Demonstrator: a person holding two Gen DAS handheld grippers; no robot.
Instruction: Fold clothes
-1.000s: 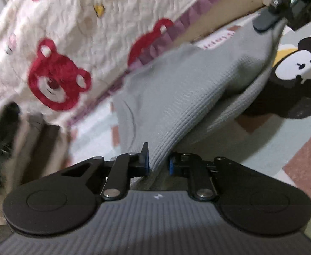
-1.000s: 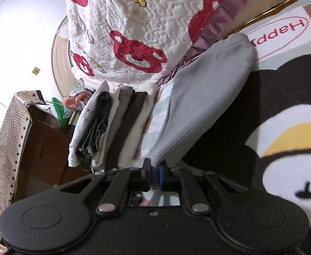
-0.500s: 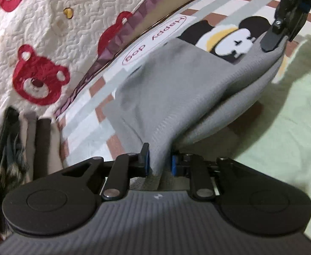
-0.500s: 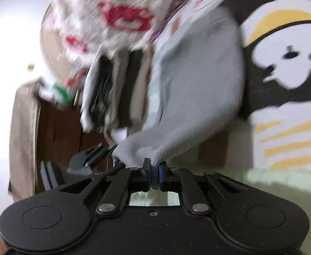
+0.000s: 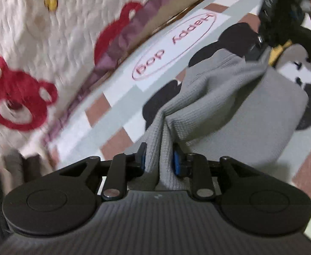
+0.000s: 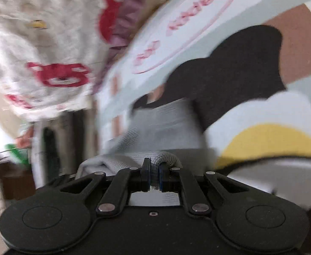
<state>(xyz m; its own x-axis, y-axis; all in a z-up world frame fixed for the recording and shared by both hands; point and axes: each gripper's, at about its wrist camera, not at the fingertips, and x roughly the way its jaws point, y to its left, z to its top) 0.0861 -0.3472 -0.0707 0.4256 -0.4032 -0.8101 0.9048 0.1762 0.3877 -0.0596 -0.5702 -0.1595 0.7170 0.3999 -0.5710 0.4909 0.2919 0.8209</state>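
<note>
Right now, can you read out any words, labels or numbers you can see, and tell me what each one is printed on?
"Happy dog": pink letters inside a pink oval on the printed sheet, seen upside down in the left wrist view.
The same oval in the right wrist view: too blurred to read.
The grey knit garment, bear quilt and both tongs show no readable text.

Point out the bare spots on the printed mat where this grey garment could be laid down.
Free: the checked strip of printed mat between the bear quilt and the grey garment, around the "Happy dog" oval. Crowded: the left edge, where a stack of folded clothes stands, blurred. The left gripper and right gripper each pinch the garment.
</note>
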